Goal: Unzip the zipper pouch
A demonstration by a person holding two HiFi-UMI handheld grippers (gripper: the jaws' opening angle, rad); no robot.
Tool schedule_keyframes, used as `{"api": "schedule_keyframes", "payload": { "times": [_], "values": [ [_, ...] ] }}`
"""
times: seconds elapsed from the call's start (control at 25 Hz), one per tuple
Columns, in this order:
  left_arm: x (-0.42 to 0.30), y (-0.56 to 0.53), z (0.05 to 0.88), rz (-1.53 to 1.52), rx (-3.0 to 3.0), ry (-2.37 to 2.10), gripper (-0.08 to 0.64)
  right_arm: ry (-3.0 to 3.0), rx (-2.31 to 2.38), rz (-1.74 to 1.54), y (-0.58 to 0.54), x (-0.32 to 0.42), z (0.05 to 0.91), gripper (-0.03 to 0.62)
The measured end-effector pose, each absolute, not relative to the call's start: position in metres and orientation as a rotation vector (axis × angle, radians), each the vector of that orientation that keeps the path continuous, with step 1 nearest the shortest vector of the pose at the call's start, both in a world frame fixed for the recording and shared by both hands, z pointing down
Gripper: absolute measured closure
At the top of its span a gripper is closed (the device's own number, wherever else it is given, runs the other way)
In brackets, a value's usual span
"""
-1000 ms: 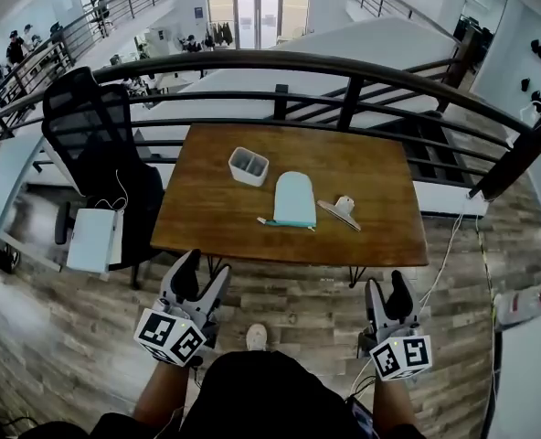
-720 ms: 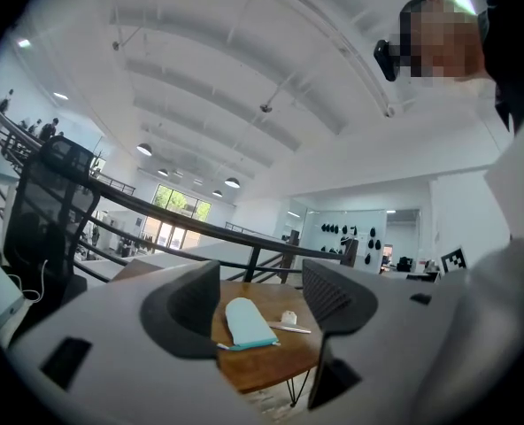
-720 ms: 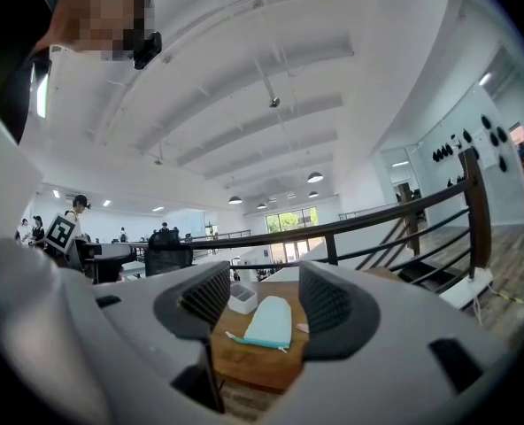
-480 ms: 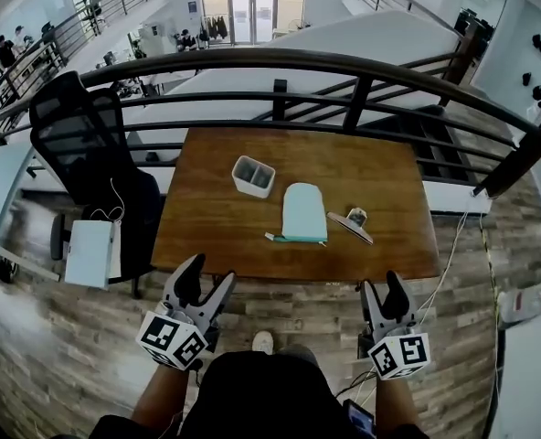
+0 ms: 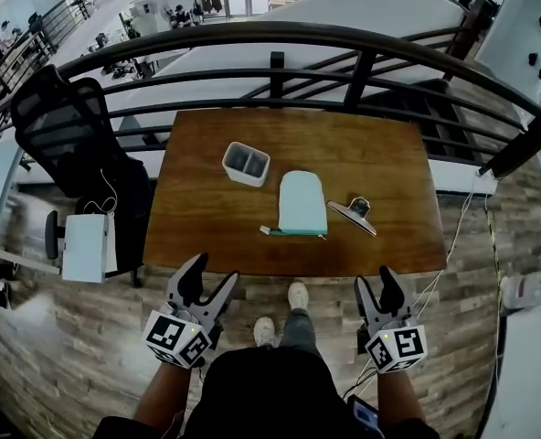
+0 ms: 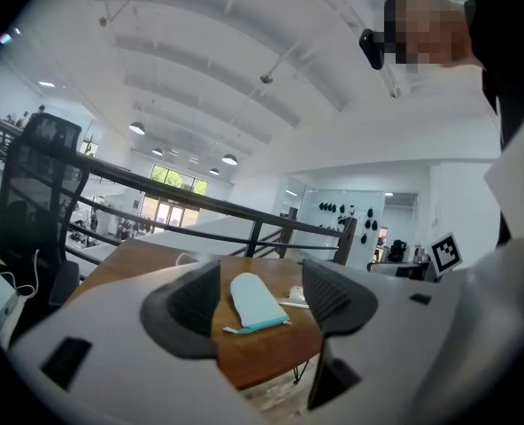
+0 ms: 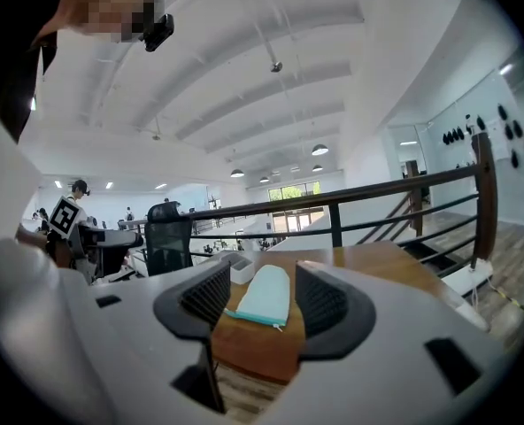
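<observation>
Zipper pouch, just one, lies near one white box.

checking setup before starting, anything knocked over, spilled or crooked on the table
Nothing stands out. The pouch lies flat on the table, the white holder stands upright beyond it, a small clip sits apart at its right.

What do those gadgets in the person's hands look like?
Each is pale grey plastic: the left gripper and right gripper end in two-pronged tongs lined with dark ribbed pads, and each carries a white cube printed with black square markers. The person wears black.
</observation>
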State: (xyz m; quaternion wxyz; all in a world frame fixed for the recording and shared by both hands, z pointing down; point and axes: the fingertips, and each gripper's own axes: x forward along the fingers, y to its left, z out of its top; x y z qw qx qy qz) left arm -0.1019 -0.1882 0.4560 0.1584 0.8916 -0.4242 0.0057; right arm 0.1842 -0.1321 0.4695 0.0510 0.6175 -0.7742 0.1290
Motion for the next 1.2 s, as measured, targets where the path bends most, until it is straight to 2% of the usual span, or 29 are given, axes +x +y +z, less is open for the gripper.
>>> {"api": "schedule_keyframes", "payload": {
  "times": [0.44, 1.2],
  "values": [
    [-0.033, -0.234, 0.497, 0.273, 2.666, -1.095, 0.278, -2.365, 1.764, 0.427, -0.175, 0.206, 0.484, 0.376],
    [0.078, -0.282, 0.637, 1.054, 2.805, -0.602, 0.278, -2.238, 1.779, 0.639, -0.179, 0.269, 0.526, 0.421]
  ]
}}
